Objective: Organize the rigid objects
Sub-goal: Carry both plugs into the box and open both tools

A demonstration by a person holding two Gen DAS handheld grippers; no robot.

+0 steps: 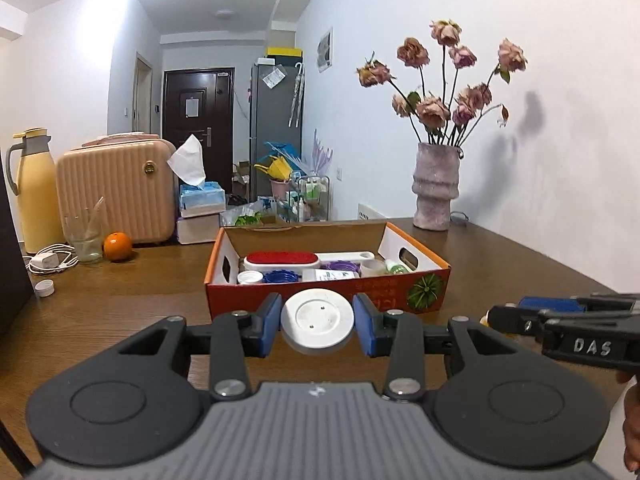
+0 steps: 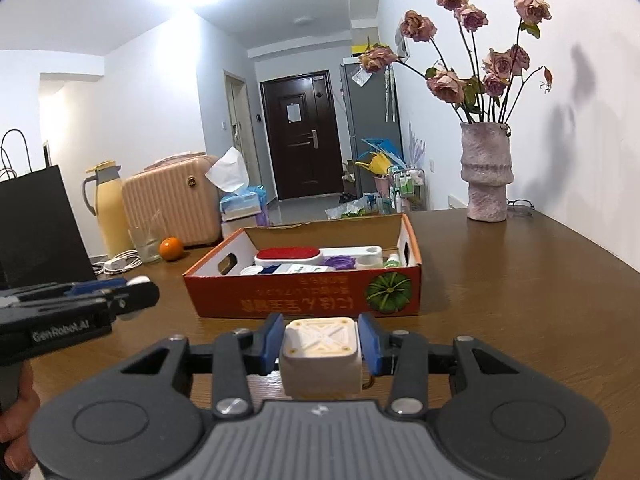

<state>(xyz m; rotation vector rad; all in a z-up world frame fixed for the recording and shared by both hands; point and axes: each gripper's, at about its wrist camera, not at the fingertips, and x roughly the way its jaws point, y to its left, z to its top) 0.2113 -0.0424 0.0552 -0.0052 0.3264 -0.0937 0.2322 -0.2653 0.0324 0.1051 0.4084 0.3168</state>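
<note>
you are carrying two pieces toward the orange cardboard box (image 1: pixel 320 300), which is the landmark here. the round white disc (image 1: pixel 318 319) sits between the blue pads of your left gripper (image 1: pixel 318 322), jaws partly closed and pressing its rim, held just short of the box's near wall. the cream square block (image 2: pixel 320 354) is clamped the same way in your right gripper (image 2: pixel 320 344), also in front of that near wall, towards the box's right end with the pumpkin print. inside the box already lie a red-topped brush (image 1: pixel 281 261), a blue ridged lid (image 1: pixel 281 277) and small bottles, so this looks like the delivery step, mid-way through the sorting. next you will likely need to lift both pieces over the near wall and find free floor among the things inside before opening either claw. beyond the box stand a vase of dried roses (image 1: pixel 436 188) to its right and an orange (image 1: pixel 117 246) to its left.
</note>
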